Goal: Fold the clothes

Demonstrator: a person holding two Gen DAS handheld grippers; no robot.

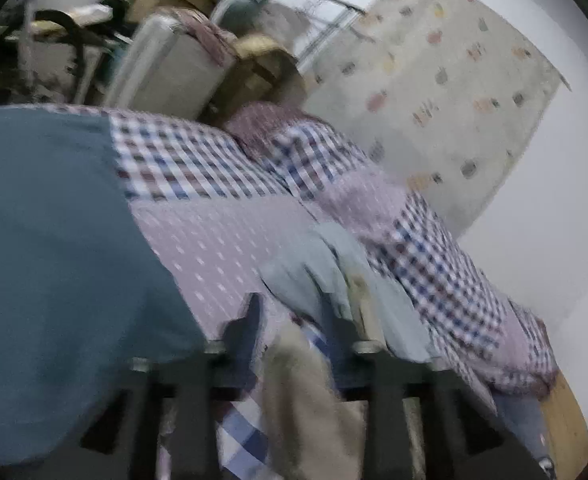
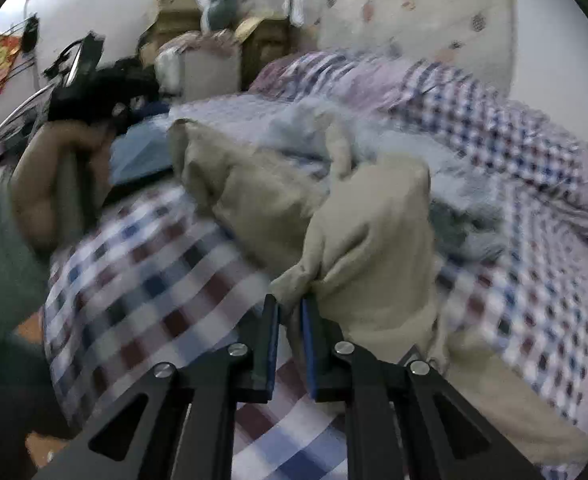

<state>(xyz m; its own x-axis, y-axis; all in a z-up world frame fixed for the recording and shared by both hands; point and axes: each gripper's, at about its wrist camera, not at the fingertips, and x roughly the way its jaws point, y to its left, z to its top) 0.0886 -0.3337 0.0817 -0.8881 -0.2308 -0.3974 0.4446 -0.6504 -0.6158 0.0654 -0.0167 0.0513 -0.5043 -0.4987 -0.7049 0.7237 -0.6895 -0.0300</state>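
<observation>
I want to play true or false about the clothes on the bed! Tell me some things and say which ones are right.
1. The right gripper pinches a beige garment. True.
2. The bed cover is plain white. False: it is checked in white, blue and dark red, with lilac dotted panels.
3. A light blue garment lies on the bed ahead of the left gripper. True.
4. The beige garment is folded into a neat flat square. False: it is bunched and partly lifted.
5. The right gripper's jaws are wide open. False: they are nearly closed on the beige cloth.
</observation>
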